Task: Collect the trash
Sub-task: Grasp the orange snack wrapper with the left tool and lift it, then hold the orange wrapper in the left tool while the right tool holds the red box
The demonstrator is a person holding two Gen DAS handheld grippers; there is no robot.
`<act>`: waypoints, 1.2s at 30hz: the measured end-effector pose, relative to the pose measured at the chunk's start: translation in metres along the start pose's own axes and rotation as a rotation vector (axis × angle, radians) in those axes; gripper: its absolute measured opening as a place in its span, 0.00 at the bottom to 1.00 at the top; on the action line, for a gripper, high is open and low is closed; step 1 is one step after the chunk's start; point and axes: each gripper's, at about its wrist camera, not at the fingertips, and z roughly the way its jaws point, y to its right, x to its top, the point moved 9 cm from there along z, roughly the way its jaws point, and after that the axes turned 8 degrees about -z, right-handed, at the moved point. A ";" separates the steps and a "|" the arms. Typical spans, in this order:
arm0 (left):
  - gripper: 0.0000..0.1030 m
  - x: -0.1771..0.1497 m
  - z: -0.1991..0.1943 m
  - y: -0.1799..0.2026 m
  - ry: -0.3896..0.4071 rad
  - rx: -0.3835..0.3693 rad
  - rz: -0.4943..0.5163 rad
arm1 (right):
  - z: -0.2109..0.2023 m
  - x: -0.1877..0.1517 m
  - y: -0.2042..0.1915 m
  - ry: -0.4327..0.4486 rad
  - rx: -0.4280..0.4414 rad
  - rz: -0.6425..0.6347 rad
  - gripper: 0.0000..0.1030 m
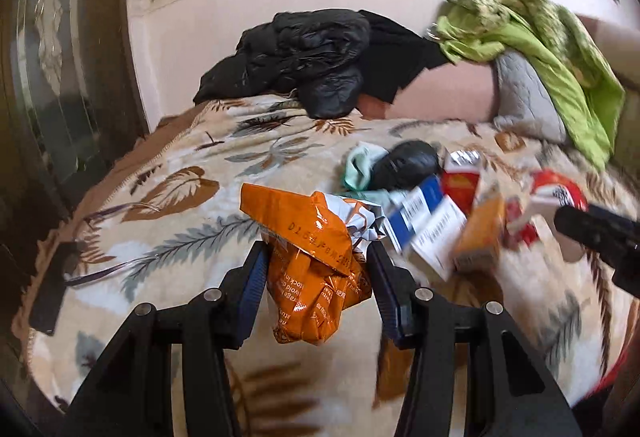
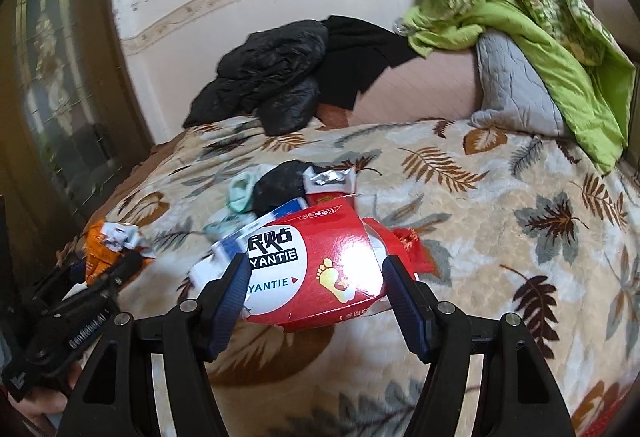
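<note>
- Left wrist view: left gripper (image 1: 316, 269) held a crumpled orange bag (image 1: 316, 257) above the leaf-print blanket (image 1: 160, 205); pads pressed its sides.
- Right gripper (image 2: 312, 289) clamped a glossy red box (image 2: 320, 269), partly crushed, over the same blanket.
- Remaining trash lay behind: blue-and-white box (image 1: 416, 213), small orange carton (image 1: 480, 237), black bag (image 1: 408, 163).
- Risk, judged: the slick foil could slide out of the pads; the dented cardboard could buckle and drop.
</note>
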 end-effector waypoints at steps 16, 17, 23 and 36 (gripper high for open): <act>0.48 -0.002 -0.002 0.015 0.049 0.005 0.061 | -0.022 -0.014 -0.005 0.024 0.013 -0.020 0.70; 0.48 -0.002 -0.001 0.015 0.048 0.006 0.062 | -0.022 -0.014 -0.007 0.023 0.014 -0.023 0.70; 0.48 -0.004 0.003 0.012 0.036 0.012 0.062 | -0.019 -0.014 -0.013 0.025 0.021 -0.043 0.70; 0.48 -0.006 0.009 0.010 0.014 0.016 0.054 | -0.015 -0.014 -0.016 0.019 0.026 -0.046 0.70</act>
